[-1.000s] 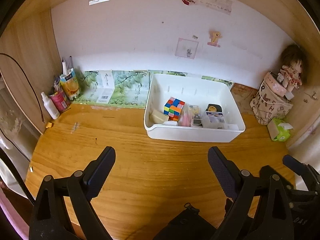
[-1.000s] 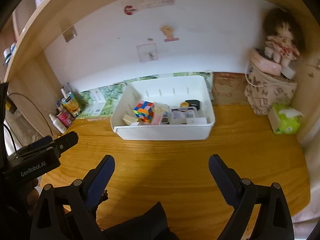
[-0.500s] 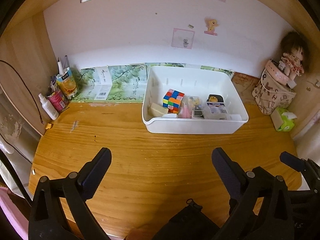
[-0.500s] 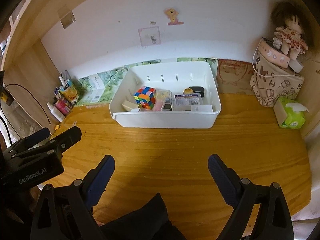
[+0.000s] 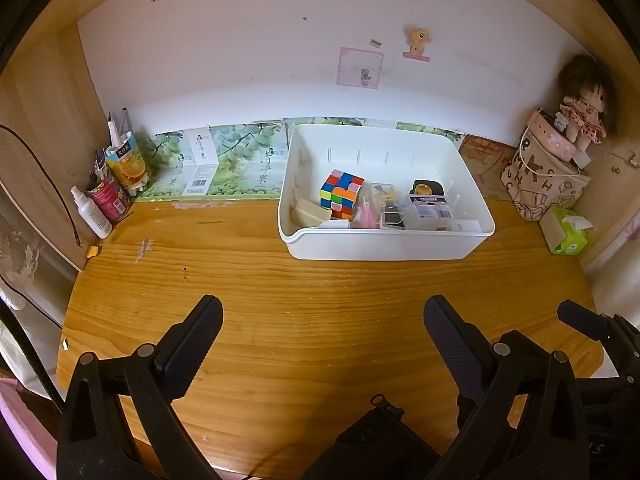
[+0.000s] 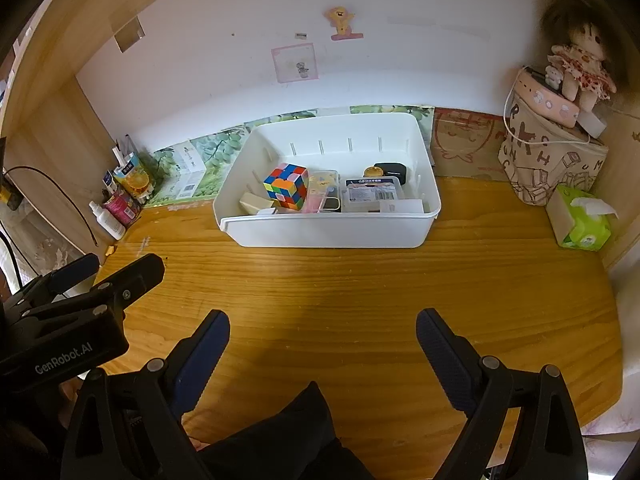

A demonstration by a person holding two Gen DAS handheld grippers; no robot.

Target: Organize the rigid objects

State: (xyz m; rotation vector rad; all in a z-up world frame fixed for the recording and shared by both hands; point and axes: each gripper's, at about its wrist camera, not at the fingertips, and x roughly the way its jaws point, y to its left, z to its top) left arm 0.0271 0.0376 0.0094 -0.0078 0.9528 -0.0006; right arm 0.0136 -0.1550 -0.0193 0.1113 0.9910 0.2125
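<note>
At the back of the counter: a white bin (image 5: 384, 246) is stood against the wall, and the rigid objects are gathered inside it along its near wall.
Bin contents: a colour cube (image 5: 341, 193), a cream block (image 5: 310, 212) to its left, a pink case (image 5: 367, 216), a clear labelled box (image 5: 431, 211) and a small black item with a yellow top (image 5: 425, 189) are seen; smaller pieces between them cannot be told apart.
Progress: the sorting is judged to be finished or very nearly so, since no loose rigid object is left on the open wood of the counter (image 5: 320, 312).
Left undone: nothing obvious; the bottles and tubes (image 5: 114, 190) at the far left corner and the tissue pack (image 5: 566, 230) at the right are judged to be outside the task.
Left gripper (image 5: 323, 320): held low over the near counter, well apart from the bin, pointed toward it; jaws spread wide, nothing held.
Right gripper (image 6: 323, 326): held likewise beside the left one, jaws spread wide and empty.
</note>
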